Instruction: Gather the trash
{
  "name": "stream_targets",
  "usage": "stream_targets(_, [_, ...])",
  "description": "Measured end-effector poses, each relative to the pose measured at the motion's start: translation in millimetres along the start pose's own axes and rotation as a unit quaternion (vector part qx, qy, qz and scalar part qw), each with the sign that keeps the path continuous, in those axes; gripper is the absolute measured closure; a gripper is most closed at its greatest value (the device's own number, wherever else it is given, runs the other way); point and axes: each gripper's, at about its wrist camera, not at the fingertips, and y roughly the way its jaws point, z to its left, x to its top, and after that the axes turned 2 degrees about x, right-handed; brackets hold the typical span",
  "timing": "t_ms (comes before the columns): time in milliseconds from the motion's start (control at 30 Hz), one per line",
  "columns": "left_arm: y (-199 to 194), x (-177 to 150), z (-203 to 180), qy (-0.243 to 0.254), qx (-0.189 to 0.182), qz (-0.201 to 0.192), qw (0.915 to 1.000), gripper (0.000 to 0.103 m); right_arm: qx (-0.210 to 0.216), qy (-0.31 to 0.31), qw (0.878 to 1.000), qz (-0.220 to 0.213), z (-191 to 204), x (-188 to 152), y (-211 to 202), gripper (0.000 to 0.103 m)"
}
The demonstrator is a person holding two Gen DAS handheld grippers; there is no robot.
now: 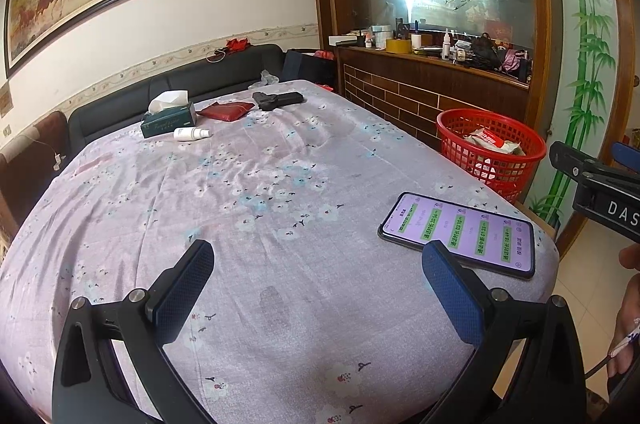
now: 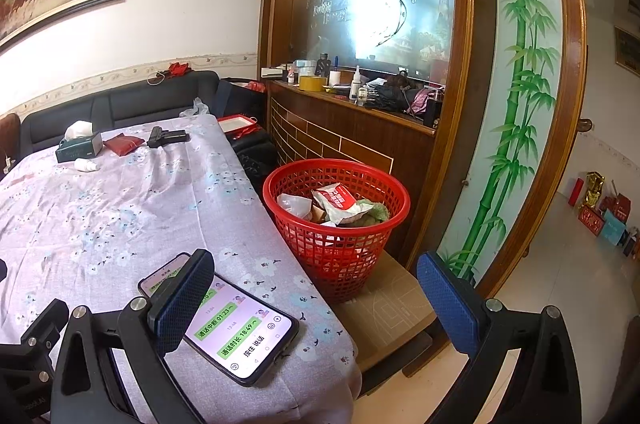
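Observation:
A red mesh basket (image 2: 340,224) stands on a wooden stool beside the table's right edge and holds a red-and-white wrapper (image 2: 338,202) and other crumpled trash. It also shows in the left wrist view (image 1: 490,148). My left gripper (image 1: 316,288) is open and empty over the flowered tablecloth (image 1: 248,208) near the front. My right gripper (image 2: 316,300) is open and empty at the table's front right corner, below the basket. A clear crumpled plastic scrap (image 1: 269,78) lies at the table's far edge.
A lit phone (image 1: 458,234) lies at the front right corner, also in the right wrist view (image 2: 236,324). At the far end lie a tissue box (image 1: 168,118), a white bottle (image 1: 191,133), a red pouch (image 1: 227,110) and a black device (image 1: 278,99). A dark sofa stands behind.

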Motion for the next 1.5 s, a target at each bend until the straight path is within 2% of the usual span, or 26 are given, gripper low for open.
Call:
stream_targets(800, [3,-4,3,-0.005,-0.001,0.004,1.0,0.0,0.003,-0.004,1.0,0.002,5,-3,2,0.0])
stream_targets(933, [9,-5,15,-0.023,-0.006,0.018,0.9995,0.0,0.008,-0.009,1.0,-0.001,13,2,2,0.0])
stream_targets(1000, [12,-5,28,-0.037,0.006,0.023,0.999,0.0,0.014,-0.018,1.0,-0.008,21,7,1,0.0])
stream_targets(1167, [24,-6,79,-0.082,0.044,0.048,0.9945,0.0,0.083,-0.044,0.996,0.014,63,16,12,0.0])
stream_targets(1267, [37,-10,120,-0.107,0.08,0.083,0.9876,0.0,0.129,-0.072,0.988,0.039,106,18,25,0.0])
stream_targets(1400, [55,-20,176,-0.143,0.118,0.135,0.9732,0.0,0.187,-0.105,0.973,0.087,171,17,51,0.0])
stream_targets(1500, [62,-30,212,-0.171,0.131,0.166,0.9624,0.0,0.236,-0.118,0.951,0.16,221,8,83,0.0])
